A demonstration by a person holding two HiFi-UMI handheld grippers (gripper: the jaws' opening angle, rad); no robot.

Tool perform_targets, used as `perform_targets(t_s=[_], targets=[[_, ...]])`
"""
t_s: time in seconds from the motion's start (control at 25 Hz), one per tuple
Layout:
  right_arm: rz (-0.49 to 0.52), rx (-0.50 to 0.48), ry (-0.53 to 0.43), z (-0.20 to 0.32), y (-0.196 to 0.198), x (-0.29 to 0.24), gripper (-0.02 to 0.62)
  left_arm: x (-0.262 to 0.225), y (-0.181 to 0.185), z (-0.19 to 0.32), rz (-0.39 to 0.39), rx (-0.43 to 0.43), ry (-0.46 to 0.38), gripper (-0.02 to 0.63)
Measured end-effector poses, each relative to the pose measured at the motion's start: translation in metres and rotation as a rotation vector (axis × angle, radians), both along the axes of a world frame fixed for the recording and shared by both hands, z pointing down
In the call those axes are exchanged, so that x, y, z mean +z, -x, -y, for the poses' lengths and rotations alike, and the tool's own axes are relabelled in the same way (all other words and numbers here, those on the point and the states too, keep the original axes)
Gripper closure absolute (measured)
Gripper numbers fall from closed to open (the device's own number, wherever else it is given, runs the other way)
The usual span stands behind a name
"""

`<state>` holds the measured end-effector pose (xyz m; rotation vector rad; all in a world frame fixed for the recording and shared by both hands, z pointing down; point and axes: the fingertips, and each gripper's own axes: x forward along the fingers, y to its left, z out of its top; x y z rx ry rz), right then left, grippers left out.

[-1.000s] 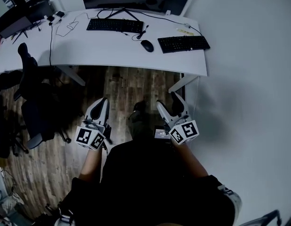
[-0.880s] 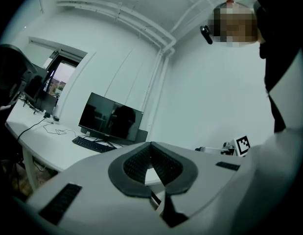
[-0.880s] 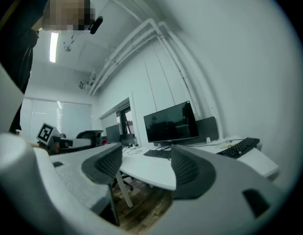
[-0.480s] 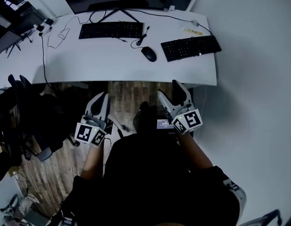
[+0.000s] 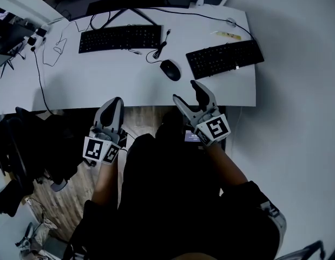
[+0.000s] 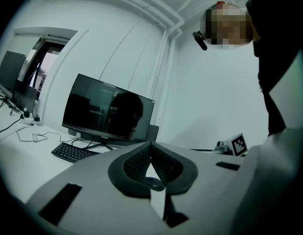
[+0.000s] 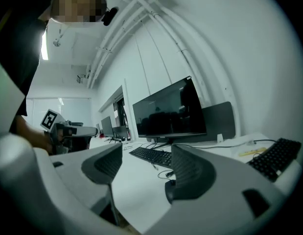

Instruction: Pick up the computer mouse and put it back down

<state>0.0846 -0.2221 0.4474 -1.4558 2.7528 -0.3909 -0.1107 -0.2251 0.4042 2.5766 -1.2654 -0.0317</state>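
Observation:
A black computer mouse (image 5: 170, 70) lies on the white desk (image 5: 102, 80) between two keyboards, its cable running back toward the monitor. My right gripper (image 5: 189, 93) stands open over the desk's front edge, just short of the mouse and slightly to its right, with nothing between its jaws. In the right gripper view (image 7: 144, 168) the mouse (image 7: 169, 191) is partly hidden behind the right finger (image 7: 190, 173). My left gripper (image 5: 113, 103) is shut and empty at the desk's front edge, left of the mouse. Past its closed tips (image 6: 150, 153) a small part of the mouse (image 6: 153, 182) shows.
A black keyboard (image 5: 120, 38) lies at the back left of the desk and a second keyboard (image 5: 225, 58) at the right. A dark monitor (image 6: 107, 114) stands behind them. Loose cables (image 5: 53, 47) trail at the left. A white wall (image 5: 297, 91) borders the desk's right end.
The person has stepped closer to the desk. Both grippers have moved forward from over the wooden floor to the desk's front edge, the right one nearing the mouse.

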Motion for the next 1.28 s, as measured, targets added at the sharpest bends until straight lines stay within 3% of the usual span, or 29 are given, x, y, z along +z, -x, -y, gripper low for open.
perform_targets(t_s=[0.36,0.68,1.08,1.28], targets=[[-0.068,0.005,0.077,0.062,0.006,0.055,0.281,0.049,-0.010,0.057,0.044,0.054,0.047,0.611],[-0.193,0.040,0.162,0.102,0.025,0.119,0.281,0.112,-0.020,0.100,0.052,0.179,0.061,0.611],[-0.405,0.030,0.298,0.122,0.028,0.188,0.281,0.151,-0.049,0.131,-0.001,0.315,0.120,0.611],[-0.435,0.029,0.339,0.121,0.026,0.203,0.281,0.170,-0.050,0.129,0.020,0.361,0.159,0.611]])
